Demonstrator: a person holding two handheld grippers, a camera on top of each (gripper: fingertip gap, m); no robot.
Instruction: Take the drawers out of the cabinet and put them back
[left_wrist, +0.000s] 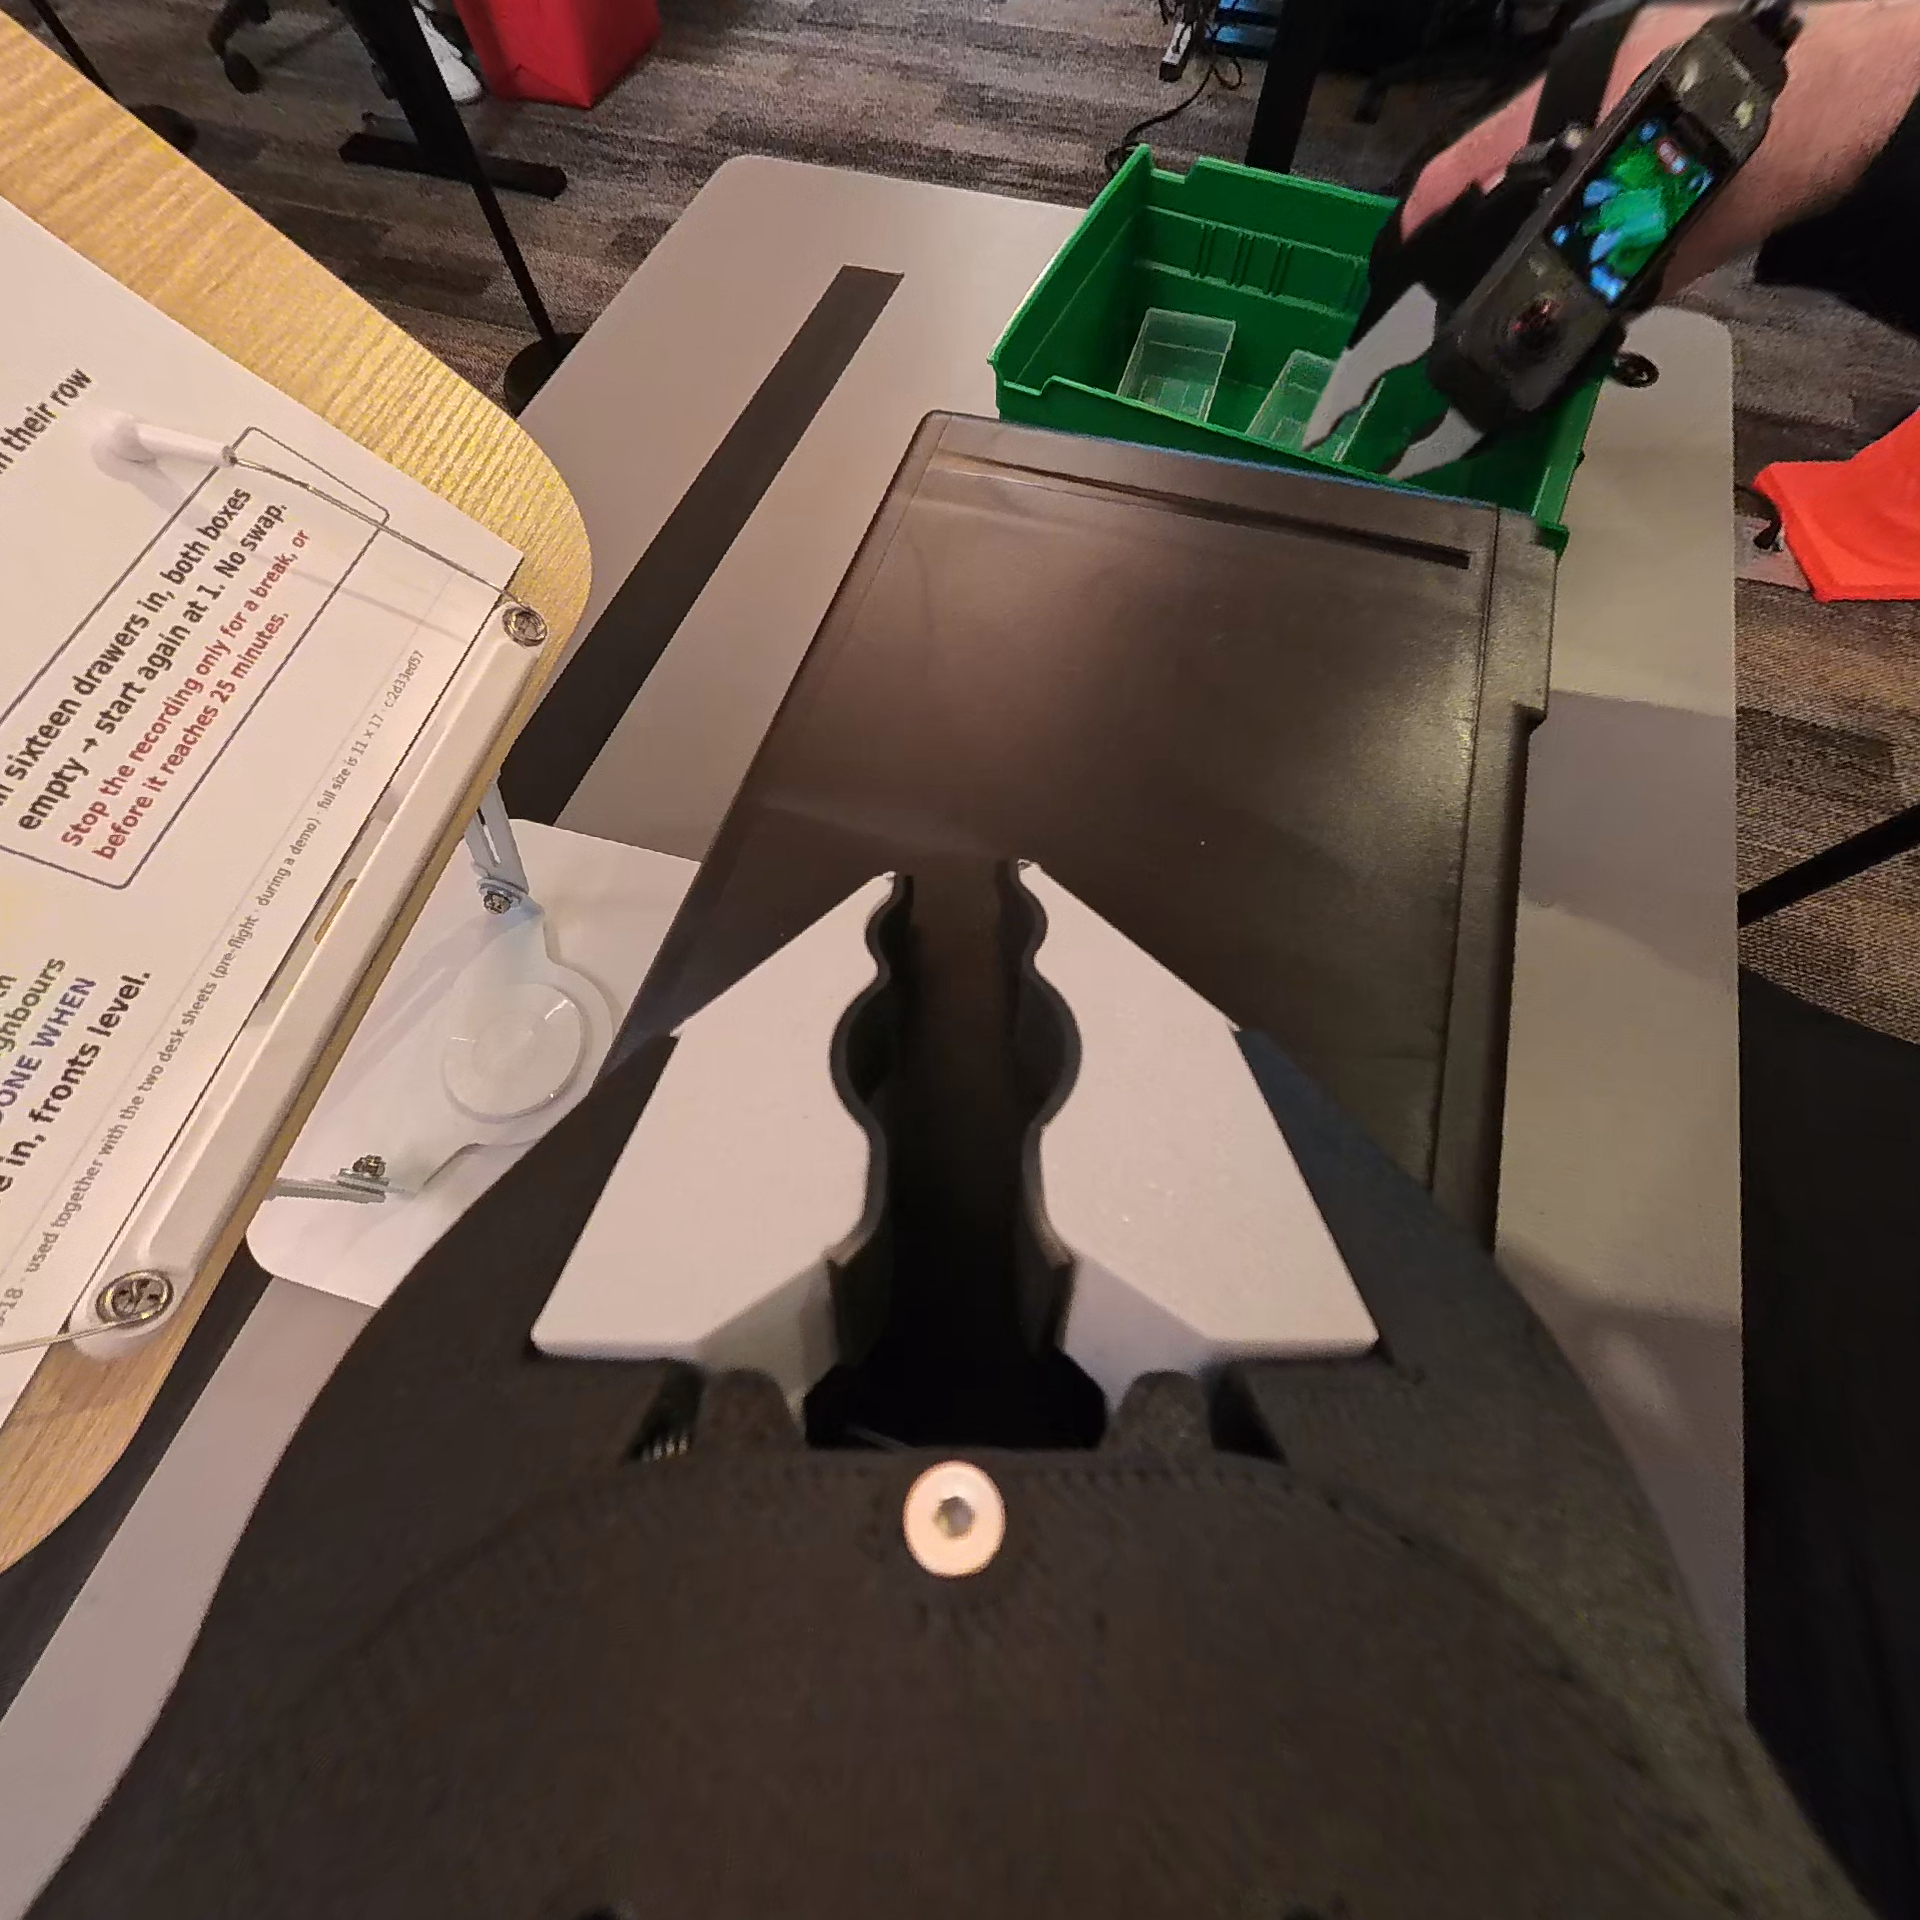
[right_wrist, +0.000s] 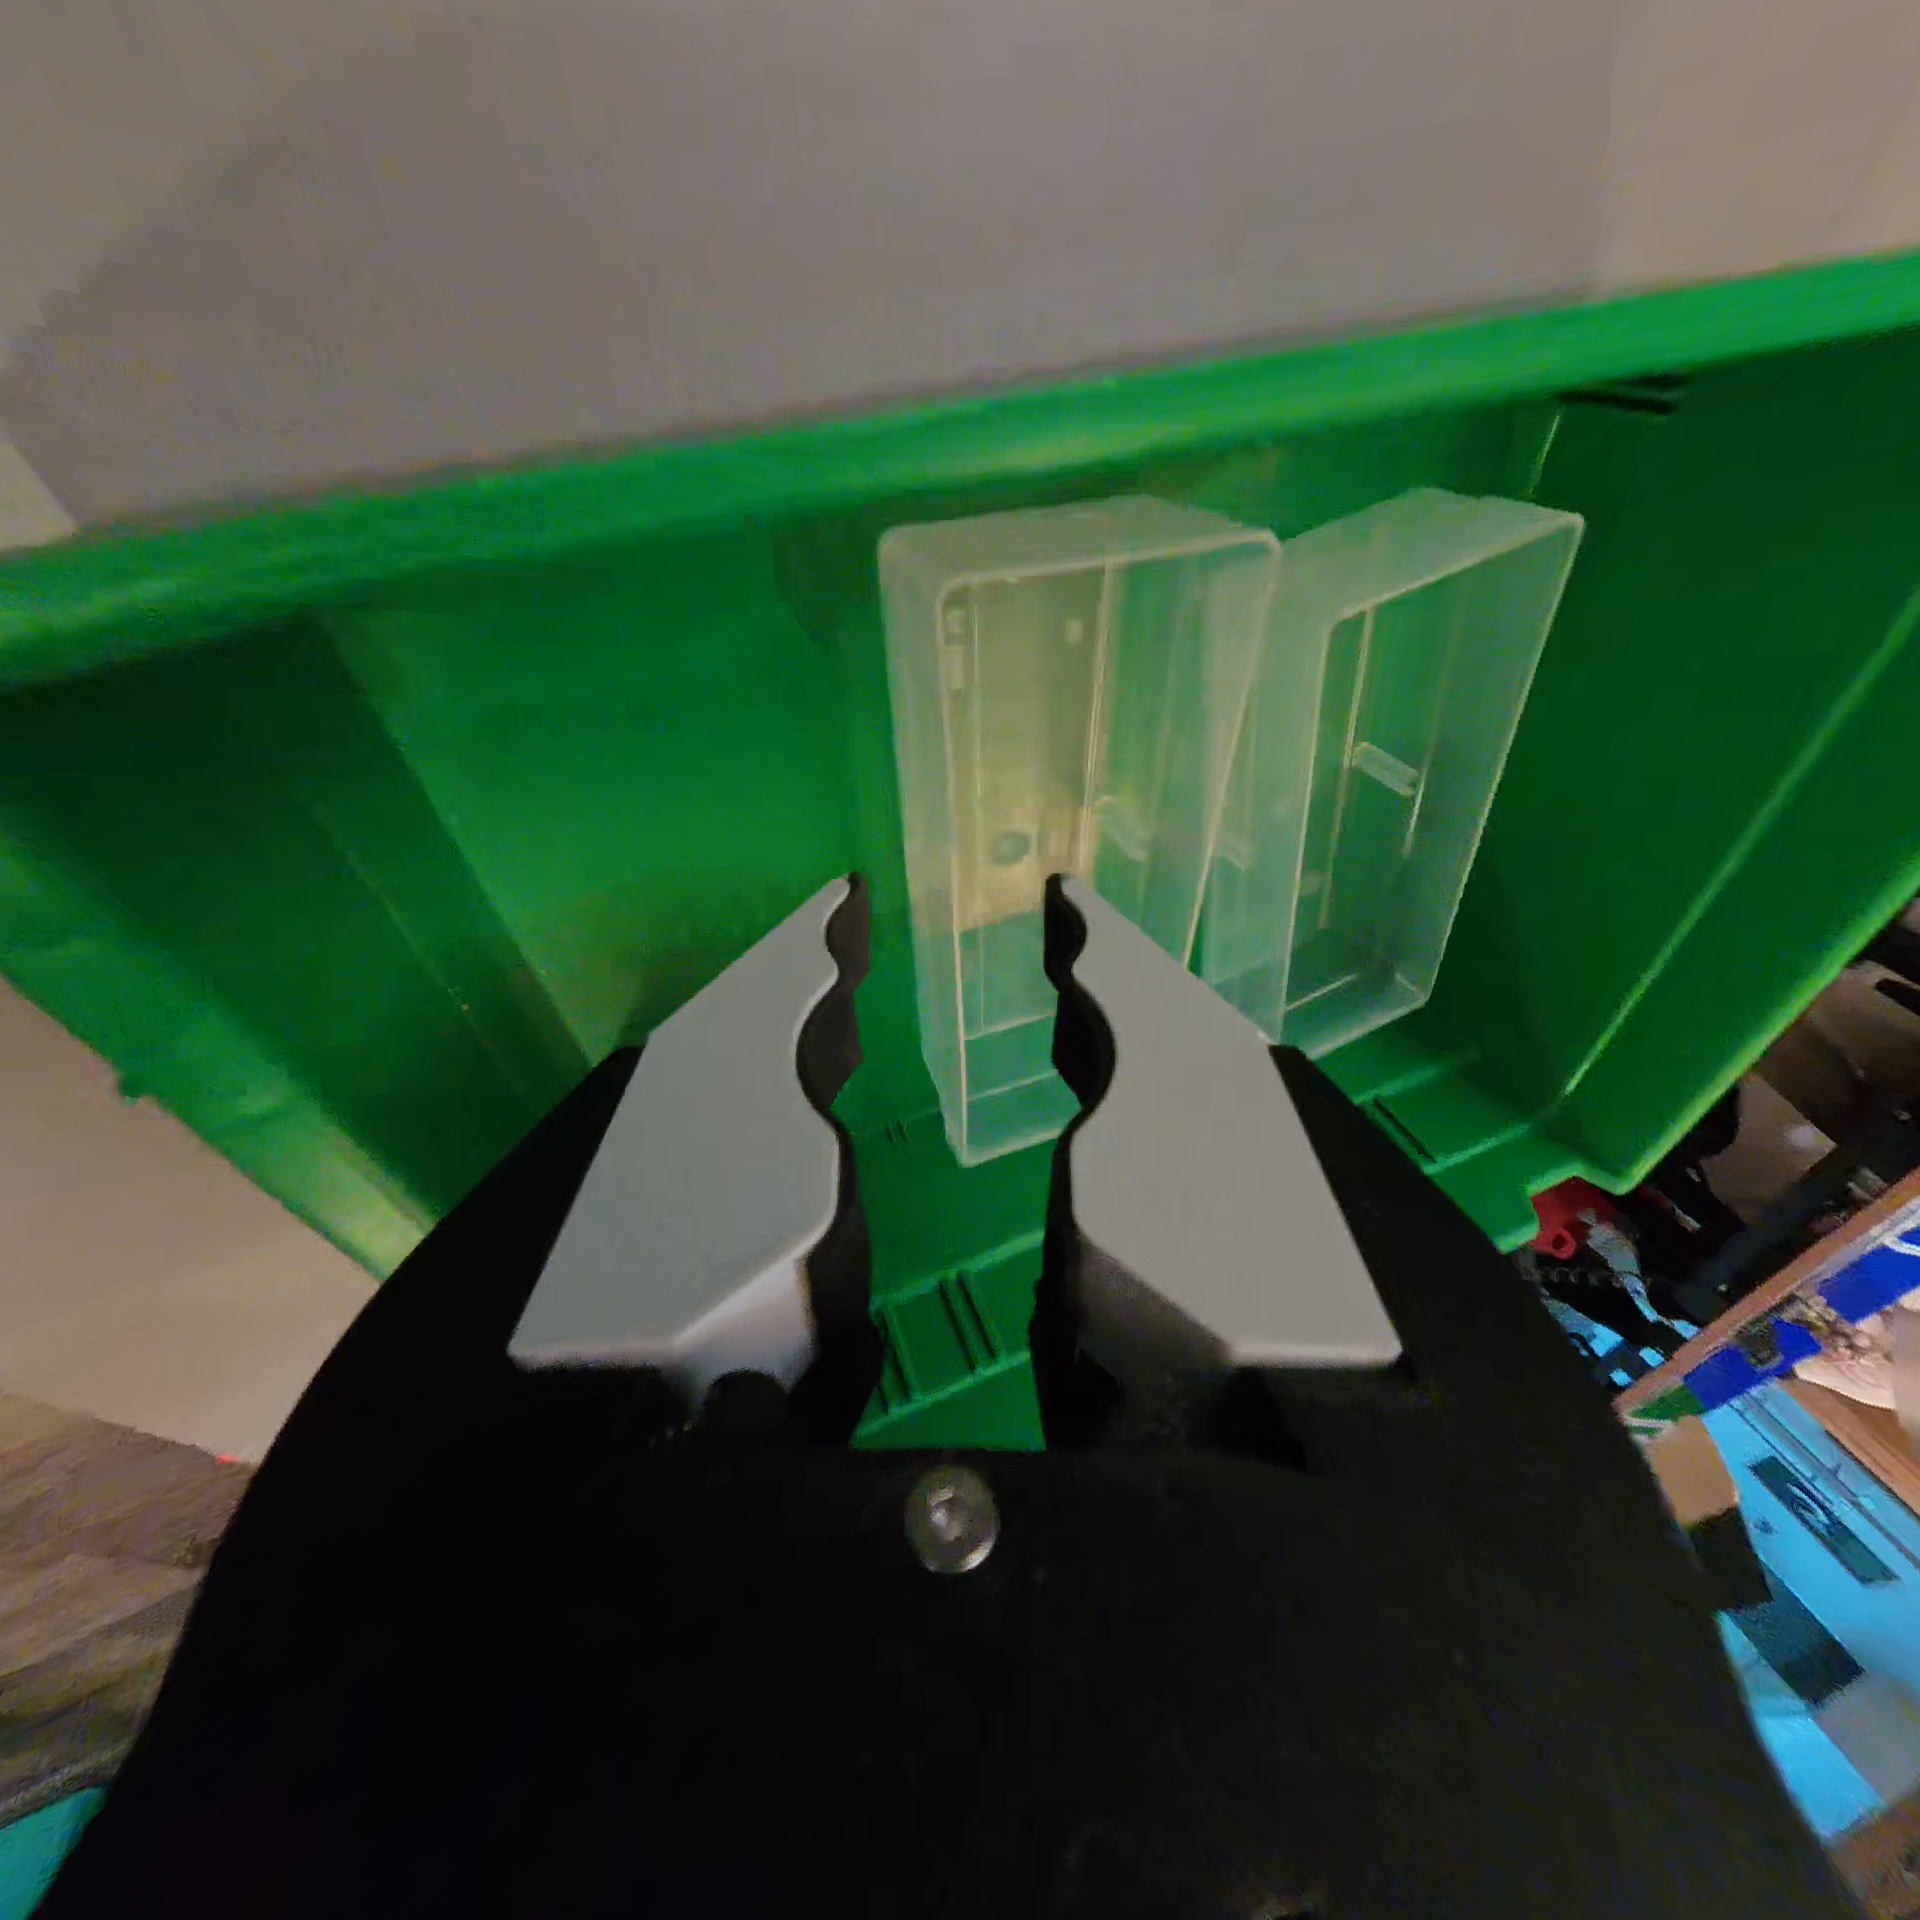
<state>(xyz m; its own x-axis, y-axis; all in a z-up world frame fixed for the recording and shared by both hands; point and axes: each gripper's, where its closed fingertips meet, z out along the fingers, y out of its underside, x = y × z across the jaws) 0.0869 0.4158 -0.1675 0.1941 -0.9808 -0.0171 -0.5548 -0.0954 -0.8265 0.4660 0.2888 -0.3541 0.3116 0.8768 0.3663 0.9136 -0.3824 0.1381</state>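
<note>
Over the green bin (right_wrist: 623, 748) I hold the right gripper (right_wrist: 951, 883), its jaws parted and empty, just above two clear plastic drawers (right_wrist: 1081, 748) lying side by side on the glossy, ribbed floor. Their thin walls are translucent and rectangular. My left gripper (left_wrist: 956, 873) hovers over the smooth black cabinet top (left_wrist: 1174, 707), jaws open a narrow gap, holding nothing. Only the left wrist view shows the grey table (left_wrist: 1631, 831), the printed sheet (left_wrist: 208, 665) on its wood-grain board, and the right gripper from outside.
</note>
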